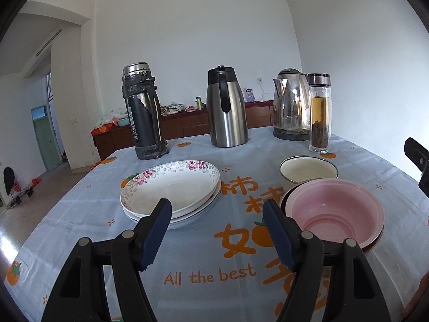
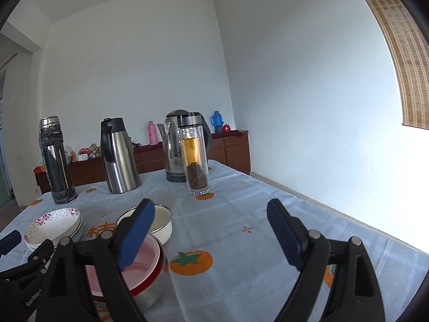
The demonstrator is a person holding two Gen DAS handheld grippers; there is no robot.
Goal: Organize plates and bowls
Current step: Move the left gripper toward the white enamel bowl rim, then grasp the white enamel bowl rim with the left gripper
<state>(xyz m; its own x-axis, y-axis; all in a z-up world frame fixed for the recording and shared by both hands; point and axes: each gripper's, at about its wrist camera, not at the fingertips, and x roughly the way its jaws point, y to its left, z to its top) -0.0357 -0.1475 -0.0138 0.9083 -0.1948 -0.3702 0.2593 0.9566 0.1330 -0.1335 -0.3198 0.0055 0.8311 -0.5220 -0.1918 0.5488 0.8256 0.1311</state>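
A stack of white plates, the top one with a pink floral rim [image 1: 171, 187], sits on the table left of centre; it also shows in the right wrist view [image 2: 53, 224]. A pink bowl [image 1: 335, 210] nests in a red-rimmed bowl on the right, seen too in the right wrist view [image 2: 146, 261] over a steel bowl. A white enamel bowl [image 1: 308, 170] stands behind it, also in the right wrist view [image 2: 162, 221]. My left gripper [image 1: 217, 236] is open and empty, above the cloth between plates and pink bowl. My right gripper [image 2: 211, 234] is open and empty, right of the bowls.
At the table's back stand a black thermos [image 1: 143, 112], a steel carafe [image 1: 228, 107], an electric kettle [image 1: 291, 104] and a glass tea bottle [image 1: 319, 112]. The table has a blue cloth with orange print [image 1: 214, 276]. A wall runs along the right [image 2: 321, 134].
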